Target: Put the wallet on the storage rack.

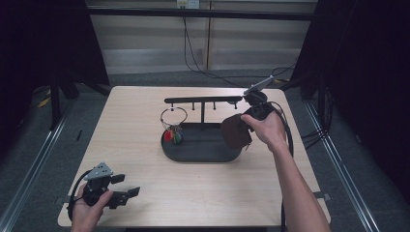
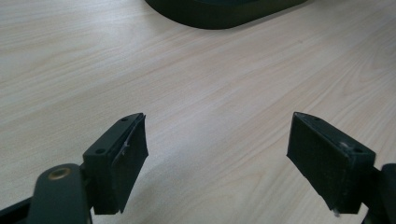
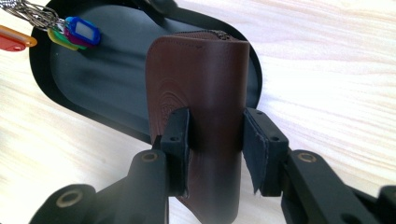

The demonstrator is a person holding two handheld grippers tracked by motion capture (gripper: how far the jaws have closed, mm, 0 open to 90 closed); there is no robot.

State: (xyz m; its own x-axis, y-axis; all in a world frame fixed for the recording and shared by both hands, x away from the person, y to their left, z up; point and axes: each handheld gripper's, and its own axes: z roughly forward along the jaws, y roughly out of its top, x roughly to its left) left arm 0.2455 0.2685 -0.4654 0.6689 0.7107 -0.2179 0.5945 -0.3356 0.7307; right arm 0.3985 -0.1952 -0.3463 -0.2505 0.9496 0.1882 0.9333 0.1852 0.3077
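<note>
A brown leather pouch (image 3: 201,88) with a zip along its top is clamped between the jaws of my right gripper (image 3: 216,140). In the high view the brown pouch (image 1: 235,131) hangs over the right end of the black oval tray (image 1: 193,151), with the right gripper (image 1: 254,116) held above it. A ring of keys with coloured tags (image 1: 173,131) hangs from the black rack (image 1: 203,100) above the tray's left side. The coloured tags (image 3: 77,33) lie over the tray's far left. My left gripper (image 2: 217,158) stands open just above bare table wood at the near left corner (image 1: 118,191).
The pale wooden table (image 1: 135,111) has bare room left of and in front of the tray. The tray's edge (image 2: 224,18) lies far ahead of the left jaws. Cables trail off the table's far right. Dark floor surrounds the table.
</note>
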